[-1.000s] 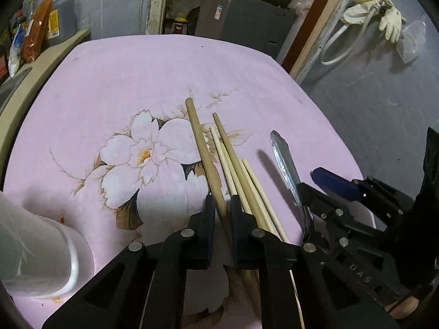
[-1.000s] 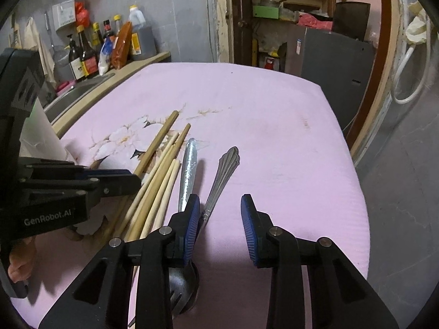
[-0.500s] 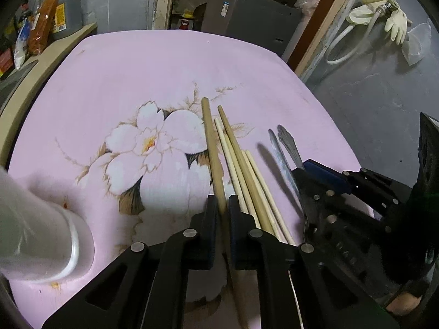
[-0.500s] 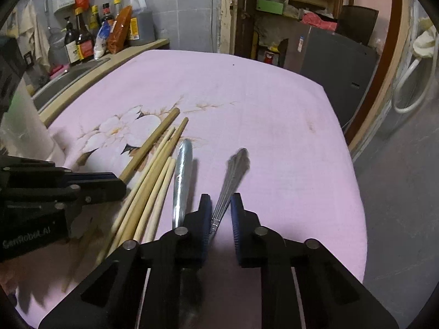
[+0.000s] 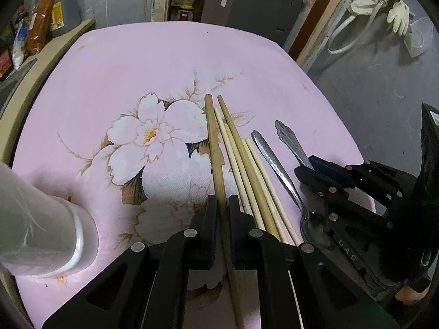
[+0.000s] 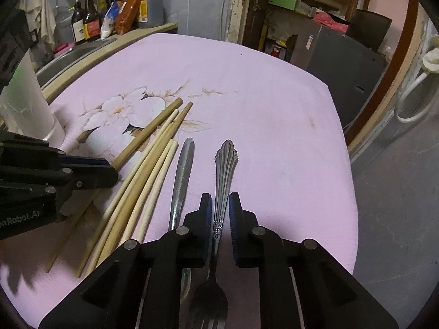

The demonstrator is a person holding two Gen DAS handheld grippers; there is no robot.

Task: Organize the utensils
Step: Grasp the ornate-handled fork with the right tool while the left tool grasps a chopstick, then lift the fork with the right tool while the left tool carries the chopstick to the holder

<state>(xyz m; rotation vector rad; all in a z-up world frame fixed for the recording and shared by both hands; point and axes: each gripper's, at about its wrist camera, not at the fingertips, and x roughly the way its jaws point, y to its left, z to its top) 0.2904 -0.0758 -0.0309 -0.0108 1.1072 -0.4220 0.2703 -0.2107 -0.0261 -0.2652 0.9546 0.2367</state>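
Note:
My left gripper (image 5: 222, 205) is shut on a thick brown chopstick (image 5: 213, 142) that points away over the pink cloth. Several paler chopsticks (image 5: 244, 164) lie just right of it. My right gripper (image 6: 221, 205) is shut on the ornate handle of a metal fork (image 6: 223, 170), whose tines show under the gripper. A metal spoon (image 6: 181, 170) lies on the cloth between the chopsticks and the fork. In the left wrist view the right gripper (image 5: 315, 168) sits at the right, over the fork handle (image 5: 288, 139), with the spoon (image 5: 274, 164) beside it.
A pink floral tablecloth (image 5: 137, 82) covers the table. A white cylindrical holder (image 5: 41, 233) stands at the near left, also in the right wrist view (image 6: 24, 101). Bottles and sauce packs (image 6: 109, 16) line a counter at the far left. The table's right edge (image 6: 348, 164) drops to grey floor.
My right gripper has closed from open onto the fork handle. My left gripper stays shut on the brown chopstick, which has swung to point more nearly straight ahead.

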